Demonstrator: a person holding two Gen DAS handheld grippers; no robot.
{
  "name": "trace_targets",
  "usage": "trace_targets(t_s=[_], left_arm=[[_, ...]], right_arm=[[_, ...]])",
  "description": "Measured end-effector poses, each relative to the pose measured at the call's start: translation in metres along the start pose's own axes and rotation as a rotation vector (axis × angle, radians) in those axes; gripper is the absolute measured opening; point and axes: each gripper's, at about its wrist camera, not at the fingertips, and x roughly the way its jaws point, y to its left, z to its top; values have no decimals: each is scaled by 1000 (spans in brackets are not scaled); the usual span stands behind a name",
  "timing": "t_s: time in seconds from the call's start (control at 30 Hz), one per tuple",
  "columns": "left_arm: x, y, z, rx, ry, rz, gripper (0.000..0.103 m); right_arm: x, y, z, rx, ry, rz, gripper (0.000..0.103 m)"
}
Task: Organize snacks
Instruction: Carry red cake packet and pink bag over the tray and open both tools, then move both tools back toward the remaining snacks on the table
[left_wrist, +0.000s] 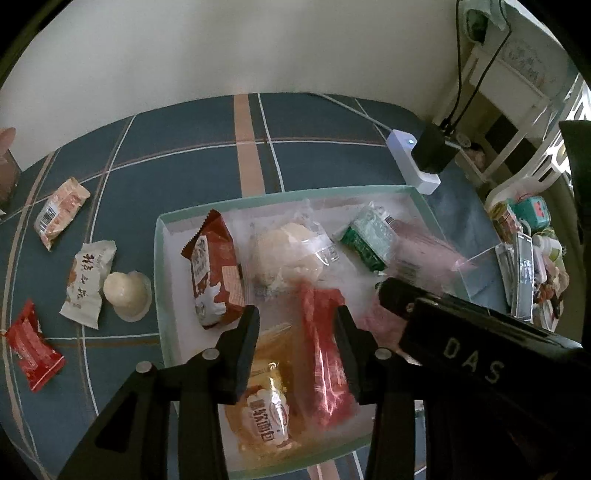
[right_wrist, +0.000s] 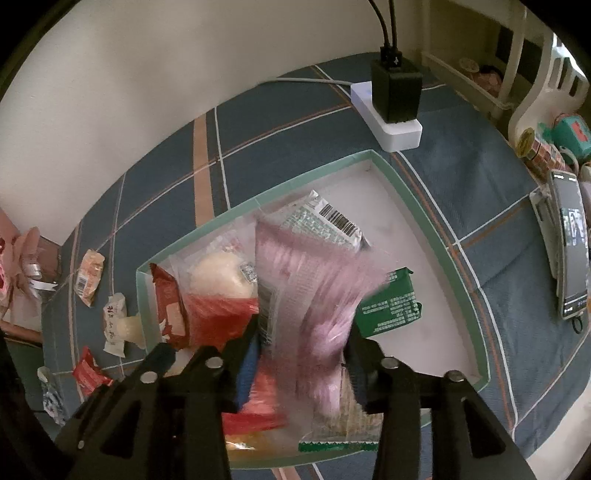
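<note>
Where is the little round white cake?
In the left wrist view, the round white cake lies on the checked cloth, left of the green tray, beside a white wrapper.

A home: plaid tablecloth, power strip, cluttered white shelf.

Your right gripper points down into the mint-rimmed tray, and a blurred pink packet sits between its black fingers; whether the pads press it you cannot tell through the blur. Under the packet lie a red packet, a pale round bun in clear wrap and green packets. Left of the tray, several small snacks lie on the blue plaid cloth. Beyond the tray, a black charger stands in a white power strip.
</note>
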Motion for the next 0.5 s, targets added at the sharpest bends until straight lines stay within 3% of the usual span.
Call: trace_targets(t_s=[0.07,0.2,0.27,0.4,0.43,0.5], left_arm=[[-2,1,0,-2,3,6,44],[-6,6,1,-13,12,40,51],[-9,12,2,-31,14,70,52],[-11,26,3,-71,19,121,52],[-11,32,3,-87,23,135,54],[-10,40,3,-111,28,156,69]], right_arm=[[-2,2,1,-4,-4,-11,60],[-5,4,1,1,1,-4,66],[-7,7,1,-7,0,-27,77],[-5,11,1,-34,8,-65,84],[-4,12,1,-40,11,-74,86],[-4,13,1,-47,11,-83,89]])
